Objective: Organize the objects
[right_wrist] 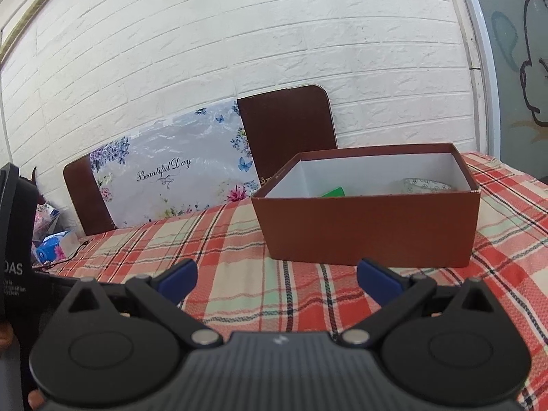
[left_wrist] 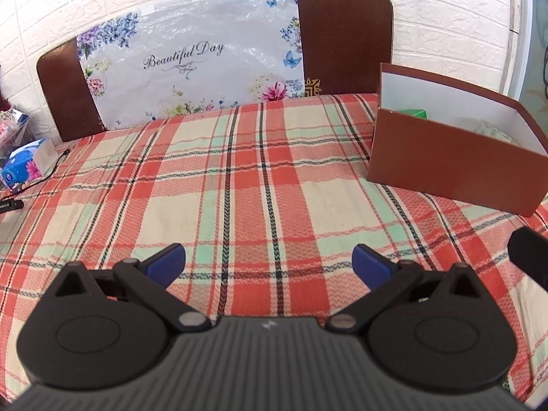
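A brown cardboard box (left_wrist: 452, 171) with a white inside stands open on the plaid tablecloth (left_wrist: 246, 185) at the right. It also shows in the right wrist view (right_wrist: 370, 229), just ahead of my right gripper. Inside it lie a green object (right_wrist: 334, 192) and a patterned bowl-like item (right_wrist: 424, 185), both partly hidden by the box wall. My left gripper (left_wrist: 269, 260) is open and empty above the cloth, left of the box. My right gripper (right_wrist: 276, 275) is open and empty in front of the box.
A floral "Beautiful Day" board (left_wrist: 191, 58) leans on a brown panel (left_wrist: 346, 37) against the white brick wall. A blue tissue pack (left_wrist: 25, 166) and a black cable (left_wrist: 51, 167) lie at the far left. The right gripper's body (left_wrist: 529, 253) shows at the right edge.
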`<state>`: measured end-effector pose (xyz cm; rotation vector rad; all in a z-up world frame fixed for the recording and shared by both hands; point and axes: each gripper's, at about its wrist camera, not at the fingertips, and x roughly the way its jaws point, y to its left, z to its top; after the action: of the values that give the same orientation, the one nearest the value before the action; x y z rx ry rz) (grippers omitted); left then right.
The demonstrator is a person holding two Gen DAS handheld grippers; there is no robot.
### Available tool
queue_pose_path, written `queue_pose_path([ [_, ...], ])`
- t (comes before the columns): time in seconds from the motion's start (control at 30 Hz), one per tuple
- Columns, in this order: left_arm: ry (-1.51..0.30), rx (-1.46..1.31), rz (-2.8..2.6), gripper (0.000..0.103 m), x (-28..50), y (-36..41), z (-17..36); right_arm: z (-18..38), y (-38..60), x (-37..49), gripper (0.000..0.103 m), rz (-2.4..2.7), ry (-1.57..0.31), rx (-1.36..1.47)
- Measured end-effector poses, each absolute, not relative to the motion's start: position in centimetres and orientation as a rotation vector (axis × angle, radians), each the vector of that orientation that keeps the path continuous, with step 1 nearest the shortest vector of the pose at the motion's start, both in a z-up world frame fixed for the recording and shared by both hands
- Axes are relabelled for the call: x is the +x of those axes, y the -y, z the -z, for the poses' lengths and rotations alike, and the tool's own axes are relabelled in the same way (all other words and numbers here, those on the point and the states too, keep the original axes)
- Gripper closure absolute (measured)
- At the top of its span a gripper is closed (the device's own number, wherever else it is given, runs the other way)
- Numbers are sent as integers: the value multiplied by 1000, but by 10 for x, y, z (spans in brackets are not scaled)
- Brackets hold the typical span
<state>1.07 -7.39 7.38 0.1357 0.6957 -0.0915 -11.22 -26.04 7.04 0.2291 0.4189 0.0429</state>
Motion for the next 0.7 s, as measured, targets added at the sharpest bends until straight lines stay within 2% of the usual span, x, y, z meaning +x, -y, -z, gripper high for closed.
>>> queue_pose_path([
  [0.7, -725, 153, 116, 0, 29, 79, -52, -30, 271, -73, 0, -29, -565, 277],
])
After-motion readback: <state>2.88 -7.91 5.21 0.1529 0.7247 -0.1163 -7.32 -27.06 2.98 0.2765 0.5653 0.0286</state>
